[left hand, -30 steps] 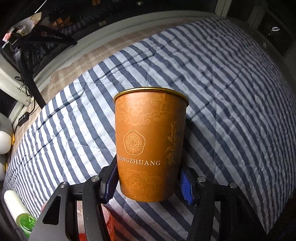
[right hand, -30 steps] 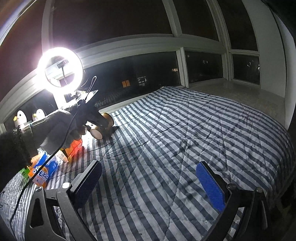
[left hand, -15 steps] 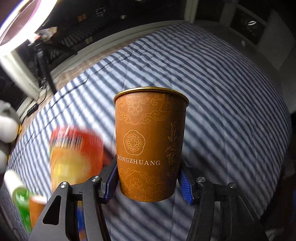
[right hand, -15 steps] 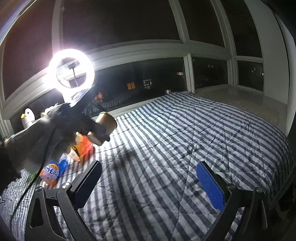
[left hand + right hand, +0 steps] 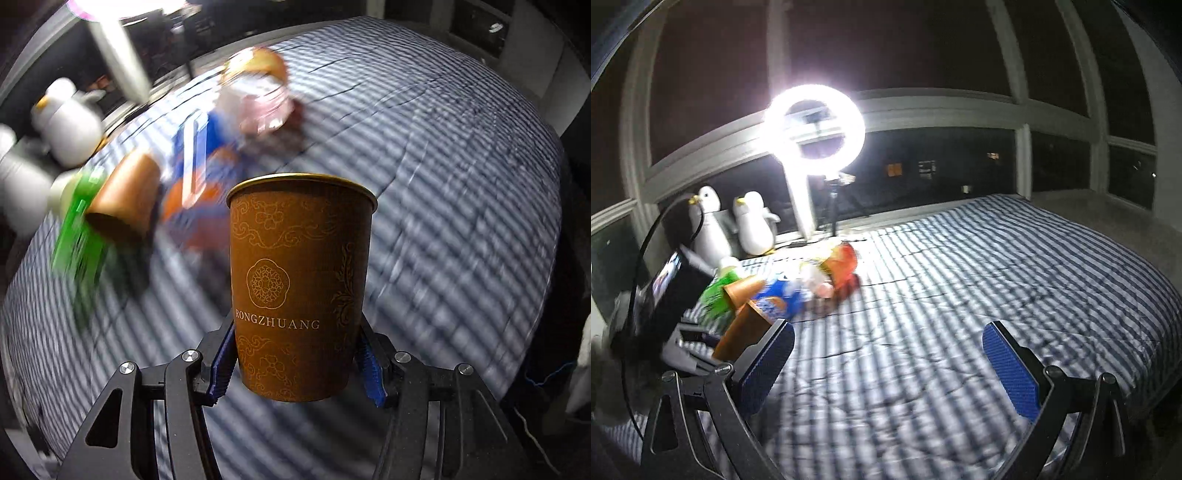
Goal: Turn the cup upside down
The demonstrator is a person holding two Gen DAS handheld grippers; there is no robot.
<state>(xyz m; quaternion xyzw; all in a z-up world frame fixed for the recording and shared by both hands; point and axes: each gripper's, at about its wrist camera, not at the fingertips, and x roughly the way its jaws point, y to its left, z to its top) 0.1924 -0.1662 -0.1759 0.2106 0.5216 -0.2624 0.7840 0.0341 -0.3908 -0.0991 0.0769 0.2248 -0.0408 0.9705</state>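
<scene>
Orange cup (image 5: 301, 295) pinched by left hand-held gripper (image 5: 295, 363); right hand-held gripper (image 5: 886, 363) spread.

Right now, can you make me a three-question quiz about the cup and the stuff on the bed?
1. Where is the orange cup?
A. between the left gripper fingers
B. lying on the bed
C. on the windowsill

2. How many penguin toys stand by the window?
A. one
B. two
C. four

3. How is the right gripper?
A. shut on a bottle
B. open, holding nothing
C. shut on the cup

Answers: 1 A, blue pads press its lower sides. 2 B, two white ones stand side by side. 3 B, only striped bed cover shows between its pads.
</scene>
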